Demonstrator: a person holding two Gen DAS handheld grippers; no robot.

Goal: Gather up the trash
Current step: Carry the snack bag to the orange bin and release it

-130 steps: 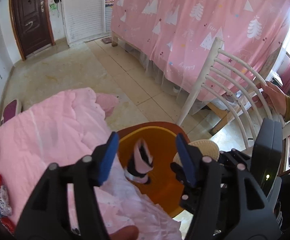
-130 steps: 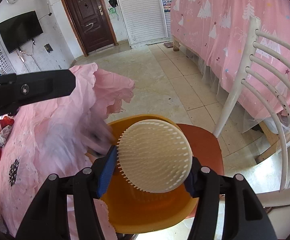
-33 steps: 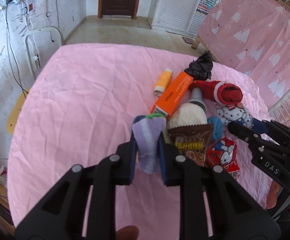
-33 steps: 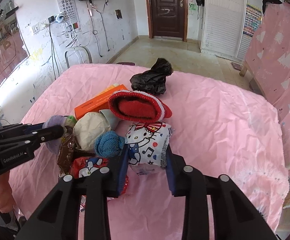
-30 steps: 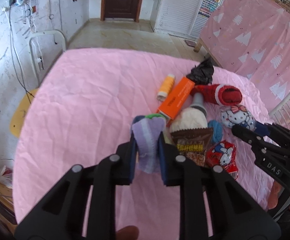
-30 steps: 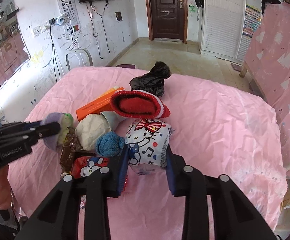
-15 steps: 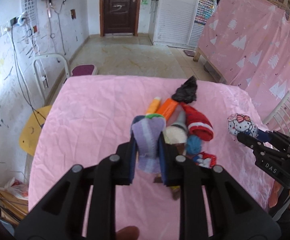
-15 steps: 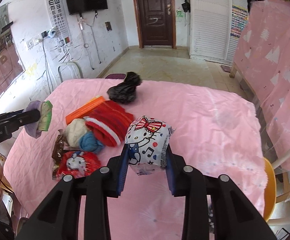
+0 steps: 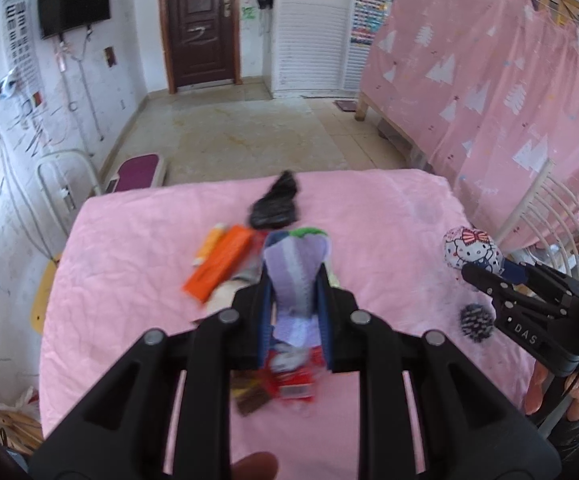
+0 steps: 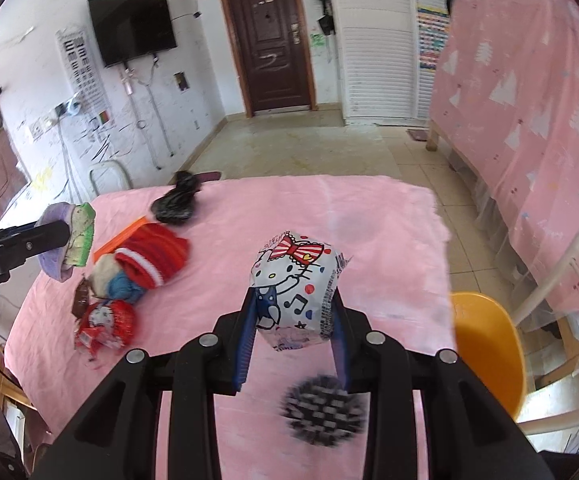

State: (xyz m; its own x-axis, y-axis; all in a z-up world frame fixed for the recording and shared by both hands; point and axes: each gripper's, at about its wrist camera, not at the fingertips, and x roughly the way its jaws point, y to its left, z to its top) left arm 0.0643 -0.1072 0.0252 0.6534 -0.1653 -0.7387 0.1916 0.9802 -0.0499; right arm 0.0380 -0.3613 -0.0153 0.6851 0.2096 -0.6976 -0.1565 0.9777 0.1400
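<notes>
L claw (image 9: 294,312) pinches a purple sock (image 9: 296,270), held up over the pink bench (image 9: 129,280). Pile below it: orange box (image 9: 219,266), red packet (image 10: 103,320), red knit (image 10: 153,254), black bag (image 10: 175,202) at far edge. R claw (image 10: 291,342) clamps a cartoon packet (image 10: 295,280) above the bench's right side; yellow chair (image 10: 485,344) just beside bench edge.
</notes>
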